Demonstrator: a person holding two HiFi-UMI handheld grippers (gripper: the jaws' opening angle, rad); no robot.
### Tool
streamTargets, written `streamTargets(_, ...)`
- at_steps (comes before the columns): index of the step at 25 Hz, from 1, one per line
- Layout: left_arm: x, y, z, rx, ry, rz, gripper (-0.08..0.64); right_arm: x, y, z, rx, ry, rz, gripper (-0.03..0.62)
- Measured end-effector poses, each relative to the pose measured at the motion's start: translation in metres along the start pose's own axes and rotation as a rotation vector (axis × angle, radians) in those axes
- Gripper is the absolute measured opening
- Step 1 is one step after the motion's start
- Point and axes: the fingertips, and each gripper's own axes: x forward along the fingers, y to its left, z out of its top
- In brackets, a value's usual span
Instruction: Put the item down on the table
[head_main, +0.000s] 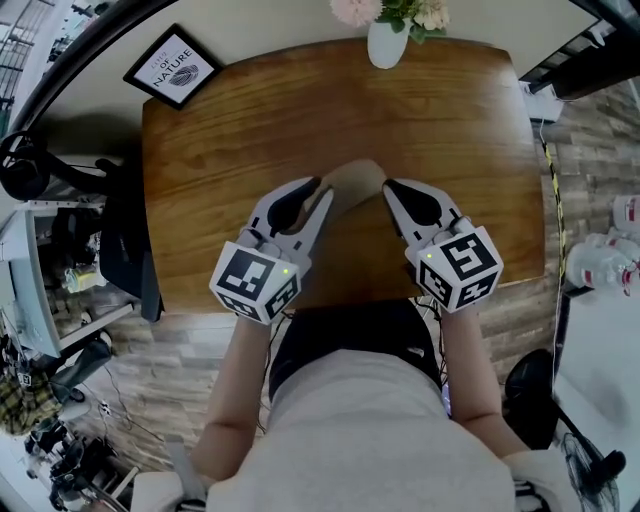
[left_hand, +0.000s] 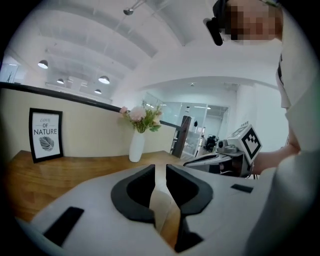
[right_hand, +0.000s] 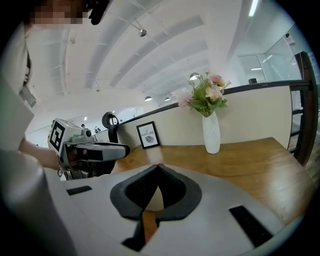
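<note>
The left tongs (head_main: 322, 190) and right tongs (head_main: 389, 189) each pinch one side of the tan item (head_main: 357, 177), sharing its support above the bench (head_main: 300, 110).

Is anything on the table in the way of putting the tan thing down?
Nothing visible is. The tan item, pinched between the left gripper and right gripper, is over bare wood of the table. The white vase and the framed picture stand far off at the back edge.
</note>
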Motion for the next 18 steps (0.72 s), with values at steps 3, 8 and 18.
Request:
streamTargets(3, -0.007, -0.004, 0.012, 0.013, -0.033, -0.009, 0.045, -0.002, 0.009, 0.011, -0.011, -0.028, -0.002, 0.009)
streamTargets(8, -0.013, -0.010, 0.027, 0.006, -0.079, -0.034, 0.014, -0.006, 0.026, 0.026, -0.040, -0.066, 0.012, 0.009)
streamTargets(18, -0.025, -0.034, 0.020, -0.008, -0.063, -0.113, 0.014, -0.015, 0.064, 0.042, -0.104, -0.127, 0.069, 0.009)
